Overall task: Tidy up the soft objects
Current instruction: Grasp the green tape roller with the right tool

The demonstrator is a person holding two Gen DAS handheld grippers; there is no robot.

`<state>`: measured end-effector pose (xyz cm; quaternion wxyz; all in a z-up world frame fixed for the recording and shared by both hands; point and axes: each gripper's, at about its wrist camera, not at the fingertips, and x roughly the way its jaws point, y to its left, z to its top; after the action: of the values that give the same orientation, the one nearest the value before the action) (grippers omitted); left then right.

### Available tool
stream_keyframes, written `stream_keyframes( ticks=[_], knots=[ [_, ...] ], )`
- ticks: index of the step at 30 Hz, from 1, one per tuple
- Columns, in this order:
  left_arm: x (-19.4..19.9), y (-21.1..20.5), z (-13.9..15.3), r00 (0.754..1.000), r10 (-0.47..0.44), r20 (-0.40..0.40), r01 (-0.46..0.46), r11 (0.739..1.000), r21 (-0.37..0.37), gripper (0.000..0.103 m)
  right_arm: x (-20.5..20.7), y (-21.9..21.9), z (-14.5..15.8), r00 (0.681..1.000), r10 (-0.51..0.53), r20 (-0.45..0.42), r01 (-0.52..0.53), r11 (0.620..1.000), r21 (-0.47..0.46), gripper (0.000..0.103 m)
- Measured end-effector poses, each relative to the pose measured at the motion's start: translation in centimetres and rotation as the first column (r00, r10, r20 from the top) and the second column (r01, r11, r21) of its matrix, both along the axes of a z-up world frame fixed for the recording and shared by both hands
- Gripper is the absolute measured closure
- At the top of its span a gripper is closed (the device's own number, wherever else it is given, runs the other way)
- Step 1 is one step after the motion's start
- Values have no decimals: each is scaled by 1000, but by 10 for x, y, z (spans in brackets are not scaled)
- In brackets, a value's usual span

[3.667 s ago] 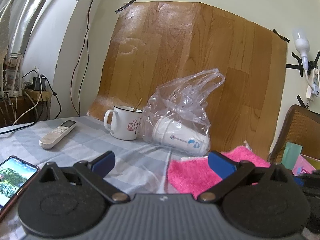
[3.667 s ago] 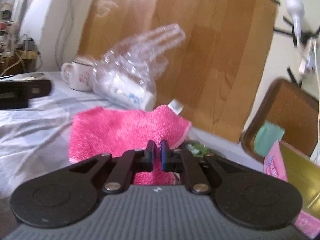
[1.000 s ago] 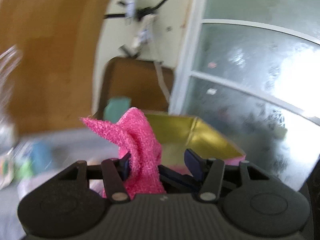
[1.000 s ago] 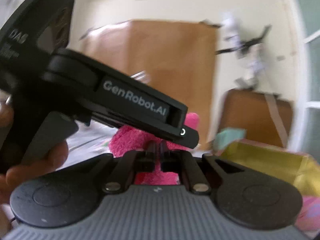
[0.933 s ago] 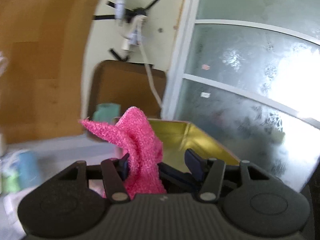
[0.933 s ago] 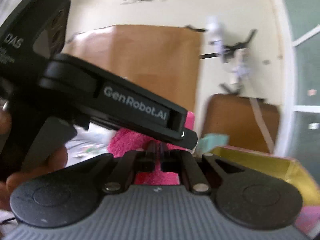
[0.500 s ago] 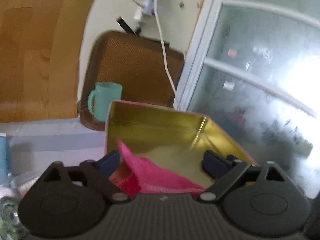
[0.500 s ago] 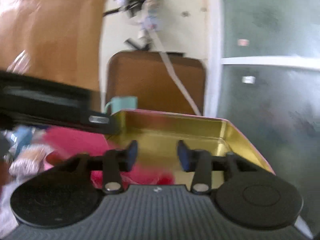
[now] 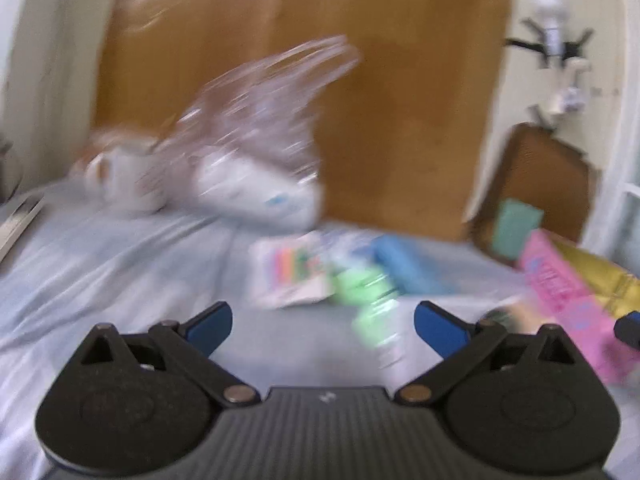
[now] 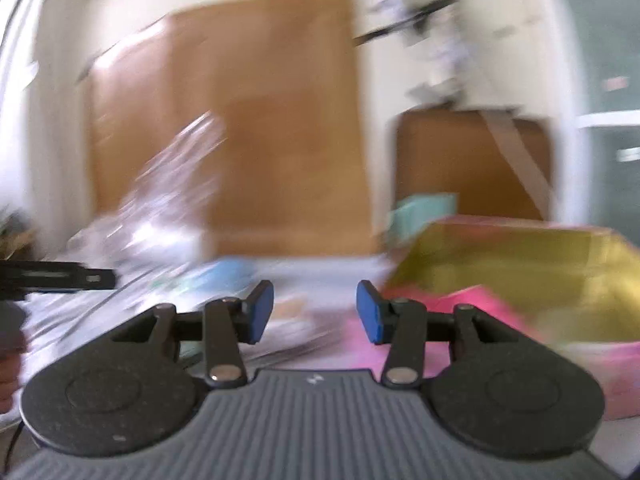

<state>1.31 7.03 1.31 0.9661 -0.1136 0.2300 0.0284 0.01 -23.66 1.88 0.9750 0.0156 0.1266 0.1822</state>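
Both views are motion-blurred. My left gripper (image 9: 322,326) is open and empty above the pale blue tablecloth (image 9: 100,252). Ahead of it lie a white packet with coloured stripes (image 9: 292,272), a green wrapped item (image 9: 368,292) and a blue soft object (image 9: 404,264). My right gripper (image 10: 316,316) is open and empty. The pink box with a gold inside (image 10: 540,268) stands to its right, and the pink towel (image 10: 472,300) shows at the box's near edge. The box also shows in the left wrist view (image 9: 568,292) at the far right.
A clear plastic bag with a white cup inside (image 9: 260,152) and a white mug (image 9: 128,180) stand at the back of the table. A wooden board (image 9: 400,100) leans on the wall. A teal cup (image 10: 424,208) and a brown chair back (image 10: 472,164) are behind the box.
Both grippers let go of the pink towel at the box half a second ago. They have since swung left, away from the box and back toward the table, with jaws open.
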Motion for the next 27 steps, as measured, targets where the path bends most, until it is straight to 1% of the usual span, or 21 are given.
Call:
stream_keyframes(
  ticks=[1, 2, 3, 4, 6, 7, 10, 12, 13, 14, 15, 18, 20, 21, 24, 27],
  knots=[
    [-2, 7, -5, 1000, 13, -6, -14, 1000, -17, 3, 3, 14, -3, 999, 33, -30, -34, 999, -17, 54],
    [-1, 12, -5, 1000, 18, -6, -18, 998, -56, 3, 7, 28, -8, 997, 55, -56, -57, 998, -36, 54],
    [-3, 16, -2, 1000, 8, 19, -6, 996, -87, 2, 10, 41, -11, 995, 68, -74, -72, 996, -55, 54],
    [-4, 17, -1, 999, 3, 43, 1, 996, -92, 1, 14, 51, -12, 993, 79, -87, -85, 994, -67, 54],
    [-6, 15, -1, 998, -16, 63, 21, 996, -82, 1, 27, 63, -14, 986, 92, -137, -102, 993, -63, 52],
    [-7, 13, -1, 997, -22, 70, 27, 997, -74, 1, 36, 67, -14, 979, 83, -184, -93, 994, -48, 52],
    [-11, 8, 0, 995, -36, 95, 42, 997, -66, 1, 45, 71, -17, 956, 88, -280, -87, 996, 17, 50],
    [-13, 9, -1, 993, -44, 110, 52, 996, -75, 1, 47, 78, -23, 940, 79, -331, -75, 997, 25, 47],
    [-13, 9, -1, 992, -48, 113, 57, 995, -82, 1, 50, 84, -25, 935, 73, -346, -68, 997, 27, 42],
    [-13, 11, -1, 992, -50, 112, 60, 994, -89, 1, 44, 87, -27, 935, 69, -348, -65, 998, 23, 37],
    [-13, 12, -1, 992, -51, 112, 62, 993, -96, 0, 44, 92, -27, 938, 58, -341, -57, 998, 14, 36],
    [-14, 15, -2, 992, -53, 117, 67, 991, -115, 0, 47, 106, -27, 943, 23, -331, -31, 999, -20, 37],
    [-14, 16, -2, 991, -53, 120, 67, 990, -121, 0, 46, 108, -27, 946, 3, -326, -15, 999, -34, 51],
    [-15, 17, -2, 991, -53, 121, 68, 990, -124, 0, 46, 107, -26, 946, -4, -324, -9, 999, -38, 52],
    [-15, 17, -1, 991, -53, 121, 68, 989, -128, 0, 43, 94, -26, 940, 19, -340, -26, 1000, -14, 58],
    [-14, 16, -2, 992, -58, 114, 73, 989, -129, 0, 35, 87, -25, 945, 25, -326, -39, 999, -36, 60]
  ],
)
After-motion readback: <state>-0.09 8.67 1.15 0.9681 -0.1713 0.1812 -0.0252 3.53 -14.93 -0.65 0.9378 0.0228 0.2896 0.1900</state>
